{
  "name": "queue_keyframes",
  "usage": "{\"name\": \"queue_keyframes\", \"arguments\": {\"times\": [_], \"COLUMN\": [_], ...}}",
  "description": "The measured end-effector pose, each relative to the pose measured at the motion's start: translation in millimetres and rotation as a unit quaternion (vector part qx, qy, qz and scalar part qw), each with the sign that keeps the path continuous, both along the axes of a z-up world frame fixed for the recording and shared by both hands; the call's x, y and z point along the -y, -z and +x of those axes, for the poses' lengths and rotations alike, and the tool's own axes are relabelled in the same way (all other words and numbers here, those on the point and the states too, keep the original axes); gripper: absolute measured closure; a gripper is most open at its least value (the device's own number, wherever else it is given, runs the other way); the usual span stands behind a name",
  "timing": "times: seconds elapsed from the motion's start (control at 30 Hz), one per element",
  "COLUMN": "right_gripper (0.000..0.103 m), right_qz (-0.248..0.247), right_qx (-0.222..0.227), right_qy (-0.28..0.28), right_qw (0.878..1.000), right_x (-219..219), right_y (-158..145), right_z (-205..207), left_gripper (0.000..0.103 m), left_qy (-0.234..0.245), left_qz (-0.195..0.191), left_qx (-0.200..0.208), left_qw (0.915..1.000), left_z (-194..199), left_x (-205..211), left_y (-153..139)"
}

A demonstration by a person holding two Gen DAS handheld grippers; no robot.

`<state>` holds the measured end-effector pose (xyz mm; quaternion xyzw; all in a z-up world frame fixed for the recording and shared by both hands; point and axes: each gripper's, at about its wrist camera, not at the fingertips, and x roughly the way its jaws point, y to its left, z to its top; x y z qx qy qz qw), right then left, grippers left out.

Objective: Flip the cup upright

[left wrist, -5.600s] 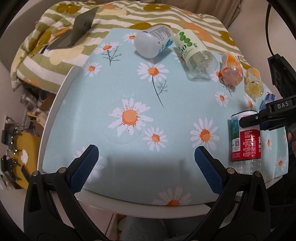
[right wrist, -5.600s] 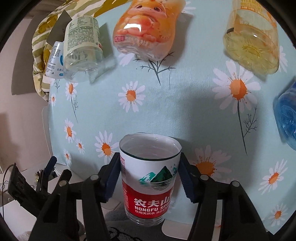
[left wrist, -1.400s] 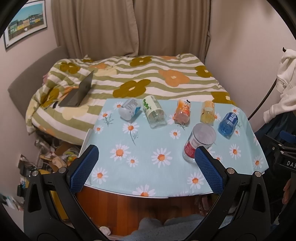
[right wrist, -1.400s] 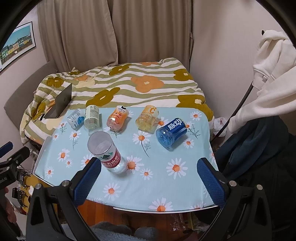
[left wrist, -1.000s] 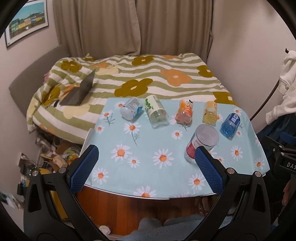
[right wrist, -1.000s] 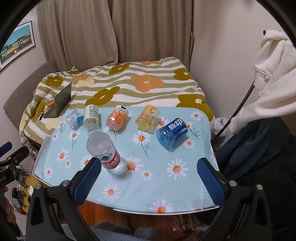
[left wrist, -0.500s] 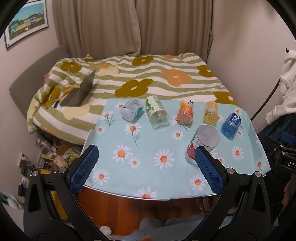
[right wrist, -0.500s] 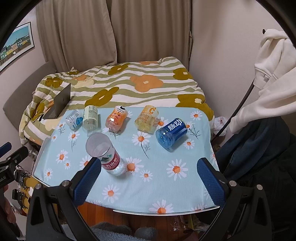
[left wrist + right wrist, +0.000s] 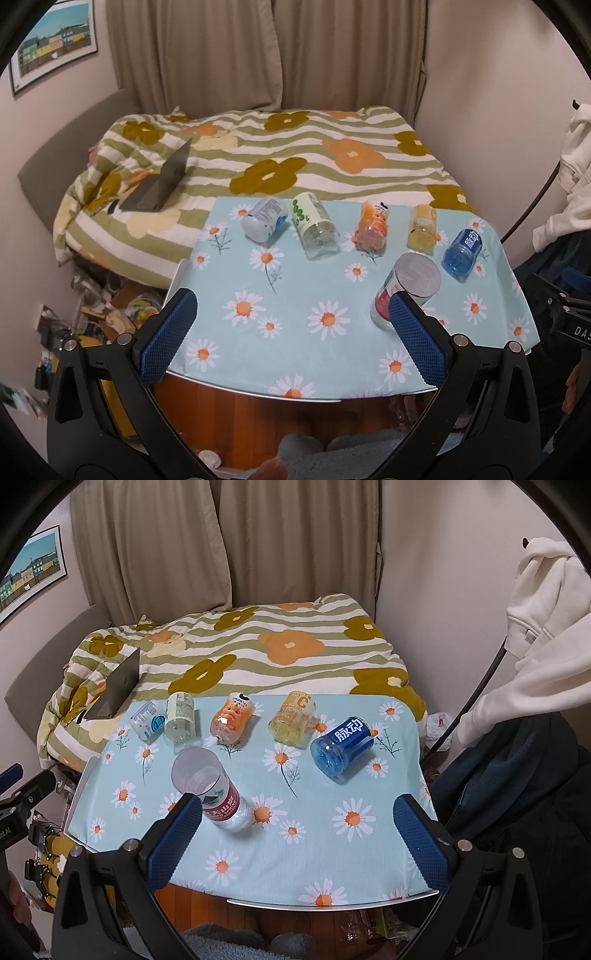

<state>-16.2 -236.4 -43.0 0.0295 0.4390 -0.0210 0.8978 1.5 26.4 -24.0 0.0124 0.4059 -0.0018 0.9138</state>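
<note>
Left wrist view. The left gripper (image 9: pixel 293 332) is hanging back from the table (image 9: pixel 295 396), its blue-padded jaws standing wide apart with nothing between them. The red-labelled cup (image 9: pixel 408 293) is standing upright on the daisy cloth (image 9: pixel 295 288) at about 3 o'clock of the table, mouth upward, its base partly hidden behind the right-hand pad. Five more cups are lying on their sides in a row along the 12 o'clock edge: the white-blue cup (image 9: pixel 264 219), the green-dotted cup (image 9: pixel 314 225), the orange cup (image 9: pixel 372 224), the yellow cup (image 9: pixel 422 228) and the blue cup (image 9: pixel 462 251). Beyond them a laptop (image 9: pixel 162 181) is resting on the striped bedspread (image 9: pixel 280 166).

Right wrist view. The right gripper (image 9: pixel 297 836) is likewise sitting clear of the table (image 9: pixel 332 901), jaws spread wide and gripping nothing. The red-labelled cup (image 9: pixel 208 788) is standing at about 9 o'clock of the table, just beyond the left-hand pad. The blue cup (image 9: pixel 341 746) is lying at about 1 o'clock, its open mouth turned toward the camera. A white garment (image 9: pixel 546 635) is hanging at 3 o'clock of the frame.
</note>
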Motion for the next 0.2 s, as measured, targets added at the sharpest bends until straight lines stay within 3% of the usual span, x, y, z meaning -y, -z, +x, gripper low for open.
{"name": "queue_keyframes", "arguments": {"times": [0.2], "right_gripper": [0.000], "right_qz": [0.003], "right_qx": [0.001], "right_qy": [-0.004], "right_qw": [1.000], "right_x": [0.2], "right_y": [0.0], "right_z": [3.2], "left_gripper": [0.000], "left_qy": [0.000], "left_qz": [0.003], "left_qx": [0.003], "left_qw": [1.0000], "left_z": [0.8], "left_x": [-3.7], "left_y": [0.5]}}
